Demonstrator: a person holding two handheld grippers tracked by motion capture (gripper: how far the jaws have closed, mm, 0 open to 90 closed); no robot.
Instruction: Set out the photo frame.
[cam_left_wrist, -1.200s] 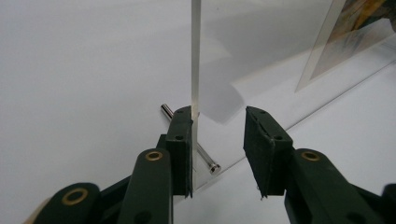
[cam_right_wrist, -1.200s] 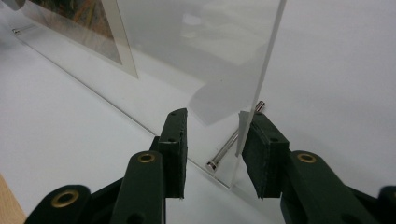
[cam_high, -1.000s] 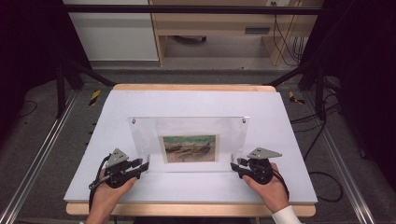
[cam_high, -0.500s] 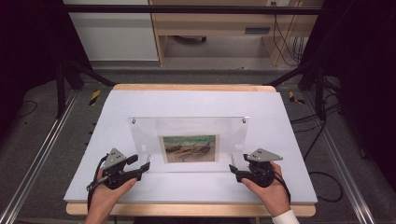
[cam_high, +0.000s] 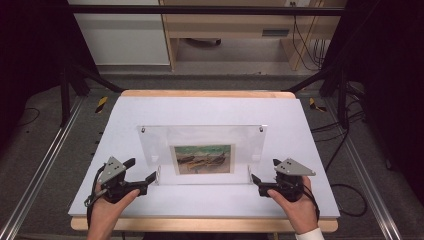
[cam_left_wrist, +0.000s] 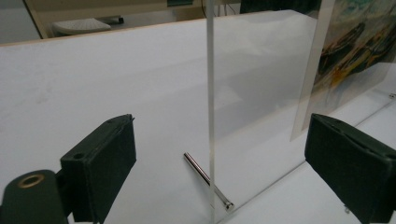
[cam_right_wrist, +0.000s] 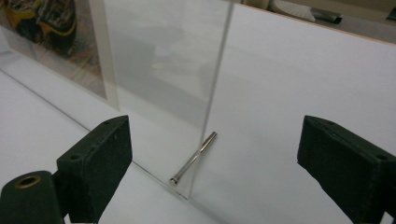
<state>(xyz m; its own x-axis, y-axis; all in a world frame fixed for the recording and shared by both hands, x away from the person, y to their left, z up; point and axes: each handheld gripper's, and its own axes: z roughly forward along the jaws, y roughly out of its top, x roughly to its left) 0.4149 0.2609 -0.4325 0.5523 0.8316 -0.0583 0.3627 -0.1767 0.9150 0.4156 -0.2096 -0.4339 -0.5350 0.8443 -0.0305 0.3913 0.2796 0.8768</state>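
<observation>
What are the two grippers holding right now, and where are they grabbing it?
Nothing. The left gripper and right gripper have just been opening; their jaws stand wide on either side of the clear acrylic picture frame's end edges without touching it, and it stands alone.

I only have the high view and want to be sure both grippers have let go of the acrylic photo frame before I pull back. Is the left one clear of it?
Observer: Yes. The left gripper has just been opening. The acrylic photo frame has its edge between the pads, touching neither.
Operator: And the right one?
Observer: The right gripper has also just been opening. The frame's other edge stands between its jaws, apart from both.
Operator: Anything near the bottom corners to avoid?
Observer: A thin metal pin sticks through each lower corner, low over the table.
</observation>
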